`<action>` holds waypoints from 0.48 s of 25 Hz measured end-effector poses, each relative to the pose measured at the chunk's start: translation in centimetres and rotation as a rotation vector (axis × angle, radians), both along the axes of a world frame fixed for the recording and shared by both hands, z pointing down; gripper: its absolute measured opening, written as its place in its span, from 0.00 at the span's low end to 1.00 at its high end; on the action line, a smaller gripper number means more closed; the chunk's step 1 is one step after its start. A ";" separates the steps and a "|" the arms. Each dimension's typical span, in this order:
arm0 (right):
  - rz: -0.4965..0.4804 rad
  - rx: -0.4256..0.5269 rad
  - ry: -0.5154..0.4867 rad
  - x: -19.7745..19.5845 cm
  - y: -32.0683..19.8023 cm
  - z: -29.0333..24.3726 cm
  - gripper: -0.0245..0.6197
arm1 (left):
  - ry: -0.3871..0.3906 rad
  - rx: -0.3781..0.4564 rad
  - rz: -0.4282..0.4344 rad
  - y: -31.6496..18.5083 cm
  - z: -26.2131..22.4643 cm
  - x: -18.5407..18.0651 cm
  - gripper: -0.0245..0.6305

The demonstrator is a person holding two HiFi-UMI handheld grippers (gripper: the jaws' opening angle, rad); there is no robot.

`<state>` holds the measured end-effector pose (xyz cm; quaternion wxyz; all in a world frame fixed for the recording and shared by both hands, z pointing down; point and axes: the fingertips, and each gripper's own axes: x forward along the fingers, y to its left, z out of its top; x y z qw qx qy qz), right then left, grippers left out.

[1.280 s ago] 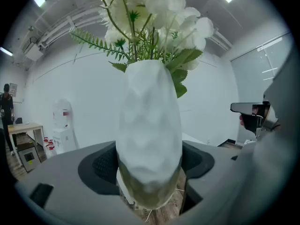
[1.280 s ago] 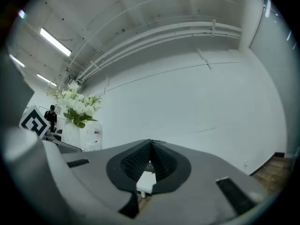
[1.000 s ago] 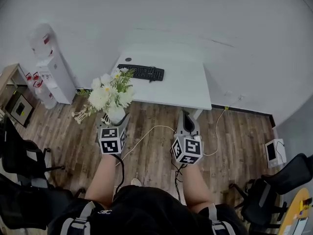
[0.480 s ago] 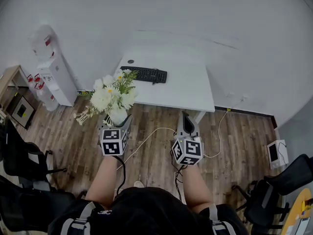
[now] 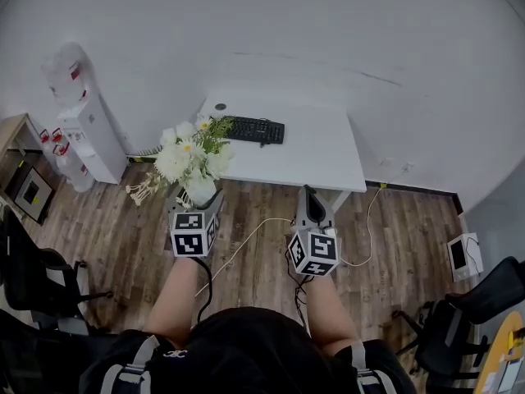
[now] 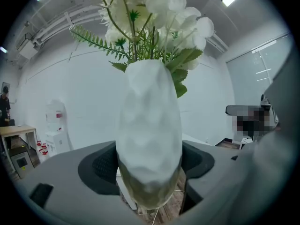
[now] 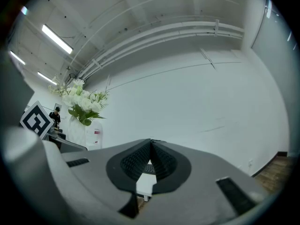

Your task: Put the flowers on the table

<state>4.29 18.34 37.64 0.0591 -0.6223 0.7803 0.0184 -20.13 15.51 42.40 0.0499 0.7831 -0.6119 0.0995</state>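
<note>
A bunch of white flowers (image 5: 190, 150) with green leaves stands in a white vase (image 5: 199, 189). My left gripper (image 5: 201, 199) is shut on the vase and holds it upright above the wood floor, just short of the white table's (image 5: 320, 154) near left corner. In the left gripper view the vase (image 6: 149, 135) fills the gap between both pads (image 6: 105, 165), with the flowers (image 6: 154, 13) above. My right gripper (image 5: 310, 197) hovers beside it near the table's front edge. Its jaws meet at the tips (image 7: 150, 146) with nothing between them. The right gripper view shows the flowers (image 7: 82, 100) at the left.
A black keyboard (image 5: 256, 130) lies on the table's far left part. A water dispenser (image 5: 86, 121) stands by the wall at the left. Black office chairs (image 5: 41, 269) (image 5: 459, 327) flank me. A white cable (image 5: 246, 236) runs over the floor.
The view has shifted a little towards the table, and the table and keyboard sit slightly further right in the picture. The vase stays gripped in the left gripper. Both grippers keep their pose.
</note>
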 end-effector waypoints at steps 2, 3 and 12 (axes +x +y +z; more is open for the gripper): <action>0.014 0.003 -0.003 -0.8 -0.4 0.2 0.04 | 0.006 0.000 0.012 -0.8 0.2 -0.4 0.63; 0.020 0.006 -0.005 -1.1 -0.6 0.2 0.04 | 0.008 0.002 0.018 -1.1 0.2 -0.6 0.63; 0.035 0.029 -0.002 -3.3 -2.6 -0.3 0.04 | 0.013 0.023 0.044 -3.4 -0.2 -2.4 0.63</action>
